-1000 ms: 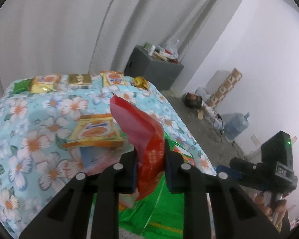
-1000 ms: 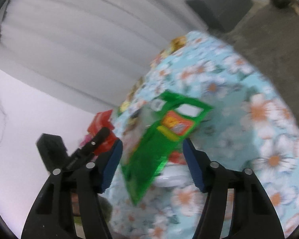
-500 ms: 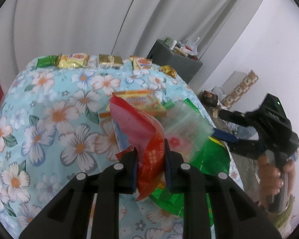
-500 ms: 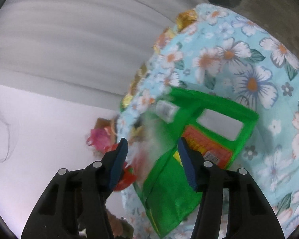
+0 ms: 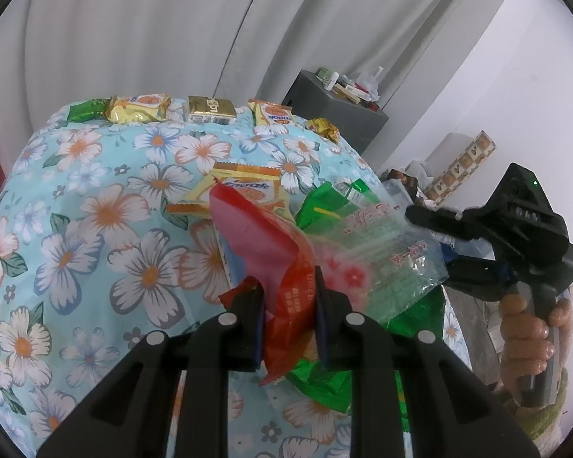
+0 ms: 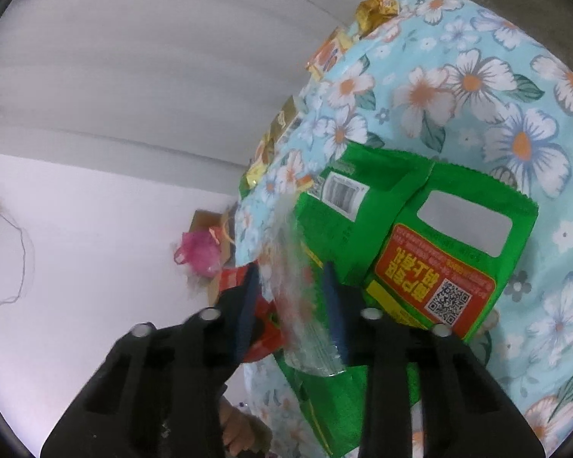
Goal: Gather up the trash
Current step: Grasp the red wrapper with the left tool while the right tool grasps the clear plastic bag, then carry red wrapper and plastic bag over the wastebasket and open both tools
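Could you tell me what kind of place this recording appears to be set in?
Probably a plain room in a home or storeroom. A table under a floral cloth holds snack packets, a grey curtain hangs behind it, and a cluttered dark cabinet stands on a bare floor.

Left gripper (image 5: 289,301) clamped, right gripper (image 6: 291,297) closing, both angled downward.

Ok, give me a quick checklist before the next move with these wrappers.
1. Left gripper clamped on red wrapper: ok.
2. Right gripper jaws closing, clear wrapper between them: ok.
3. Firm hold on clear wrapper: cannot tell, blurred.
4. Green bag free of the right jaws: cannot tell.
5. Other packets, like the yellow biscuit pack, left on the floral cloth: not ok, uncollected.
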